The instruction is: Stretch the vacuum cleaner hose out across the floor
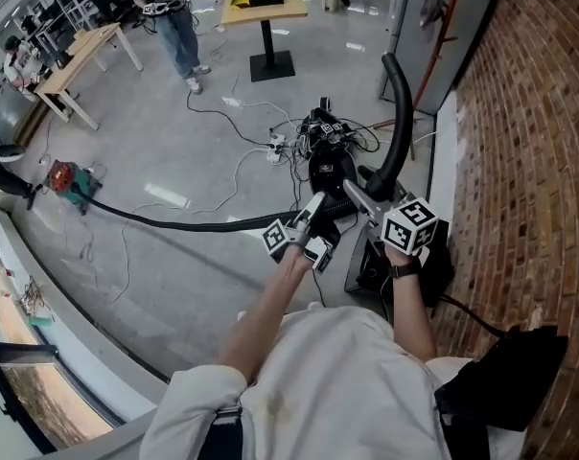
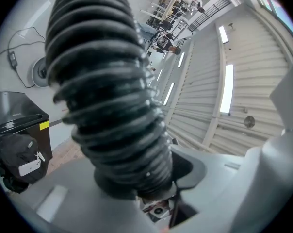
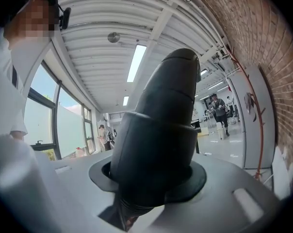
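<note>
Gripping the hose at two places, we hold its near end in front of the body, close to the brick wall. The hose is black. Its long part is ribbed and flexible. Its end is a smooth, rigid curved tube that rises past the grippers. From the left gripper the ribbed part runs leftward in a shallow curve over the grey floor to a red machine.

Jaw state:
- The left gripper's jaws are closed on the ribbed part, and the ribs fill the gap between them.
- The right gripper has its jaws closed on the hose at the smooth cuff, where the rigid tube begins.
- The two grips lie near each other, the left on the floor-side run and the right on the tube side.

View differences:
- Only the head view shows the full run of the hose and the red machine. It also shows a tangle of cables on the floor beyond the grippers, a pedestal table and a standing person. We cannot read the pad contact there.
- The left gripper view shows the ribs in close detail, seated between the grey jaws. It also shows a black bin with a yellow label and the ceiling's strip lights.
- The right gripper view shows the step from the wide cuff to the narrower tube above it. A tall window stands at its left.
</note>
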